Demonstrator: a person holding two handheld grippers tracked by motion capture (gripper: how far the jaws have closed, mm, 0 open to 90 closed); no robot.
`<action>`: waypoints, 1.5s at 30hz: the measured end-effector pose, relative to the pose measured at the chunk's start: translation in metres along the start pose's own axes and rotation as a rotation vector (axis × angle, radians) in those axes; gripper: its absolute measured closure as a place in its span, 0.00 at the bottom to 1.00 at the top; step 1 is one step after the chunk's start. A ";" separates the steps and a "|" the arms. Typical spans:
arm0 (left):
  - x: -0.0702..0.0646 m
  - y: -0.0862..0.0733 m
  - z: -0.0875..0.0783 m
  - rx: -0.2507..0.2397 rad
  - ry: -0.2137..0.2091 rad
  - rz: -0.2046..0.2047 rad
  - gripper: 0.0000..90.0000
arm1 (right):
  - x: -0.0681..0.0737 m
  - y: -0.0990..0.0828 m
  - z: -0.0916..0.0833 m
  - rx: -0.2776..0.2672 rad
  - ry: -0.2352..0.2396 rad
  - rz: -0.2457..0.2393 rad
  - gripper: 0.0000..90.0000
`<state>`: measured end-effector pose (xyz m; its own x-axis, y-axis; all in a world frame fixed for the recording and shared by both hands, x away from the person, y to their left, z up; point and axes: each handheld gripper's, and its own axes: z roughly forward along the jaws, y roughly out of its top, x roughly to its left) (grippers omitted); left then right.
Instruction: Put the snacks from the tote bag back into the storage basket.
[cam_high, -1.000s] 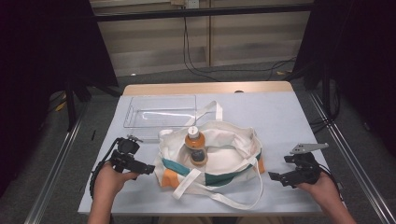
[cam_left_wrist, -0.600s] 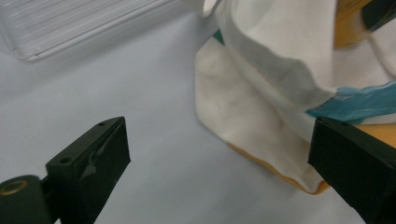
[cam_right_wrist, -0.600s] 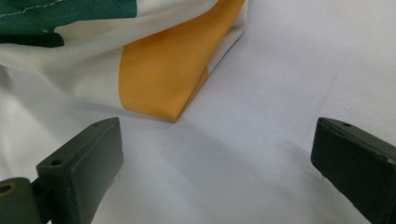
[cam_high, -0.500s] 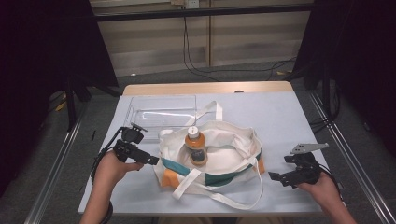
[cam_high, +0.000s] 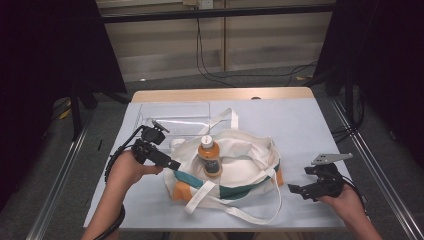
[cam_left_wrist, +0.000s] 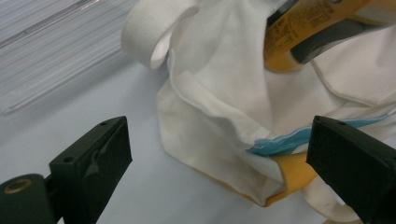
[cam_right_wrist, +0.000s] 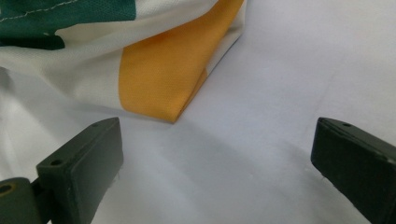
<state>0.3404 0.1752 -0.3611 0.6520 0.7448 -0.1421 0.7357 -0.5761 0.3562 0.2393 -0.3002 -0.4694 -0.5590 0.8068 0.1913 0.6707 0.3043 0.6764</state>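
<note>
A white cloth bag (cam_high: 240, 160) with green and orange stripes and long white straps lies in the middle of the table. An orange-capped bottle (cam_high: 210, 156) of amber drink lies on top of it. My left gripper (cam_high: 172, 164) is open at the bag's left edge, and the left gripper view has the bag's rim (cam_left_wrist: 219, 112) and the bottle's label (cam_left_wrist: 308, 28) between its wide jaws. My right gripper (cam_high: 296, 190) is open near the table's front right, a short way from the bag's orange corner (cam_right_wrist: 163, 79), with nothing between its jaws.
A clear plastic tray (cam_high: 175, 117) sits behind the bag at the back left. The table (cam_high: 300, 125) has a pale blue-grey cover with bare room to the right. Metal rails run along both sides, and cables hang at the back wall.
My left gripper has moved forward and right from the table's left side up to the bag's left edge. The right gripper has stayed where it was.
</note>
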 end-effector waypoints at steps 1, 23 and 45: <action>-0.002 0.002 0.000 -0.001 -0.006 0.001 0.07 | 0.000 0.000 0.000 -0.001 0.000 0.003 0.02; -0.026 0.027 -0.002 0.022 -0.109 0.067 0.10 | 0.001 0.000 0.000 -0.002 0.000 -0.003 0.02; -0.040 0.046 0.006 0.029 -0.107 0.004 0.11 | 0.002 0.001 0.000 0.004 0.002 -0.009 0.02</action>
<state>0.3493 0.1163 -0.3446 0.6694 0.7033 -0.2393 0.7373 -0.5893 0.3303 0.2390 -0.2980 -0.4686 -0.5657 0.8032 0.1868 0.6677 0.3133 0.6752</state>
